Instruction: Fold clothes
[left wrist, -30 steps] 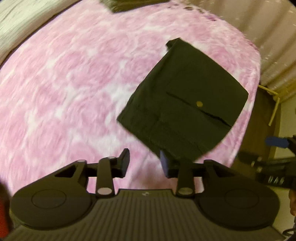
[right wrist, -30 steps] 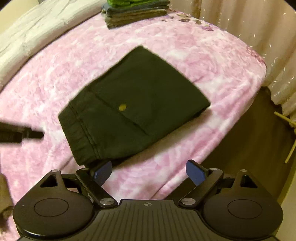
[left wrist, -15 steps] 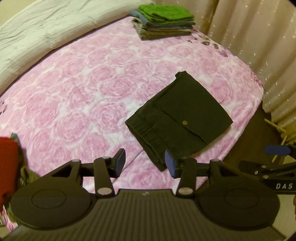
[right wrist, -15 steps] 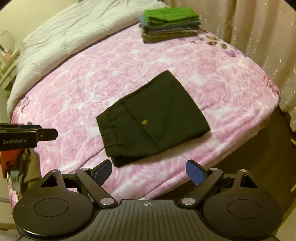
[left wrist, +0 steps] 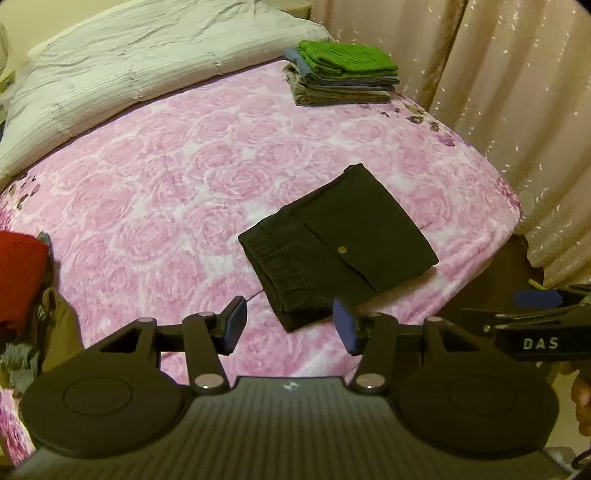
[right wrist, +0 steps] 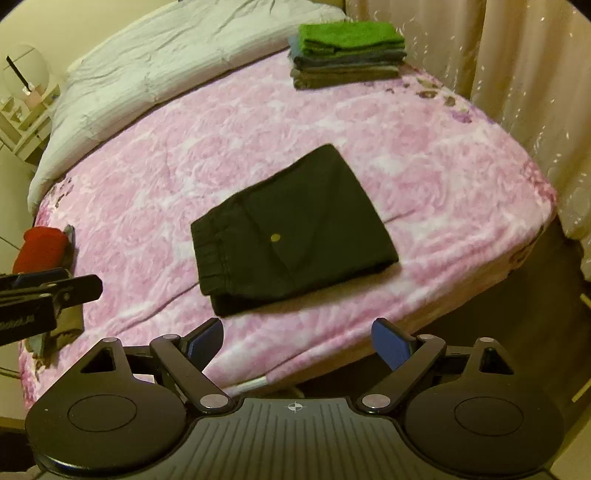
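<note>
Black folded trousers [left wrist: 338,242] lie near the bed's four o'clock edge; left gripper [left wrist: 290,325] (jaws just widening) and right gripper [right wrist: 297,341] hang spread, empty. Careless lifting could undo the folds.

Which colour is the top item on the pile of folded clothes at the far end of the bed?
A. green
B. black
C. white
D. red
A: the pile of folded clothes near the curtain has a green item on top, above grey-blue and brownish layers.
</note>
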The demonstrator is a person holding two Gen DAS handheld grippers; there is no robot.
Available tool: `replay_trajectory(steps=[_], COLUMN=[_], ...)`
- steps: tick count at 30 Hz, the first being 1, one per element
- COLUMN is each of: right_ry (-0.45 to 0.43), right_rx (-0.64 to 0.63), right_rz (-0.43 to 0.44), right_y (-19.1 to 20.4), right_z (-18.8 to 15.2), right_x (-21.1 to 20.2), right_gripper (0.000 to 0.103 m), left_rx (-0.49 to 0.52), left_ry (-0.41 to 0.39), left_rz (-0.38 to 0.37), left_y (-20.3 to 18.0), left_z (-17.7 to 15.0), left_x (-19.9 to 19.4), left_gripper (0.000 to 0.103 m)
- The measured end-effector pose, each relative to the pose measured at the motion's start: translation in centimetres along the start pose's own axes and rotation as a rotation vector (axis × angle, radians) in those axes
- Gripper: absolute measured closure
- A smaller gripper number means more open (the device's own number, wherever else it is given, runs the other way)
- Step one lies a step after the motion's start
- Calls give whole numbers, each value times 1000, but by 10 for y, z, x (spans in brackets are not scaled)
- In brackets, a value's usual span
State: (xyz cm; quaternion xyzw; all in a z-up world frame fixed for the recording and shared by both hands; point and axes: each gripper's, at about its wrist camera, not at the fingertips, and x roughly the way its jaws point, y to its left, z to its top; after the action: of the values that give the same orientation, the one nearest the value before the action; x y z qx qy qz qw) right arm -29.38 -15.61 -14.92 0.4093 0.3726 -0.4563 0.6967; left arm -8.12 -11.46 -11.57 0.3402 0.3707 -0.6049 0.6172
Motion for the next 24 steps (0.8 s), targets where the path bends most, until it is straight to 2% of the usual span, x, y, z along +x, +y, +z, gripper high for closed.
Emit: replay_trajectory(steps=[6, 10, 20, 24], right_ry=[-2, -6, 6, 39], right_rx=[-21, -3, 53, 79], right_rz=[9, -9, -73, -77], right_y=[8, 11, 23, 27], right_z=[5, 12, 36, 39], right_x=[1, 0, 11, 22], right_gripper=[13, 13, 13, 13], left_rx=[0, 20, 104, 123], left_ry=[-19, -19, 5, 27], left_rz=[12, 2, -35, -48], left_y=[3, 8, 22, 27], left_z=[3, 15, 50, 55], left_x=[-7, -6, 15, 24], left_gripper=[54, 53, 51, 51])
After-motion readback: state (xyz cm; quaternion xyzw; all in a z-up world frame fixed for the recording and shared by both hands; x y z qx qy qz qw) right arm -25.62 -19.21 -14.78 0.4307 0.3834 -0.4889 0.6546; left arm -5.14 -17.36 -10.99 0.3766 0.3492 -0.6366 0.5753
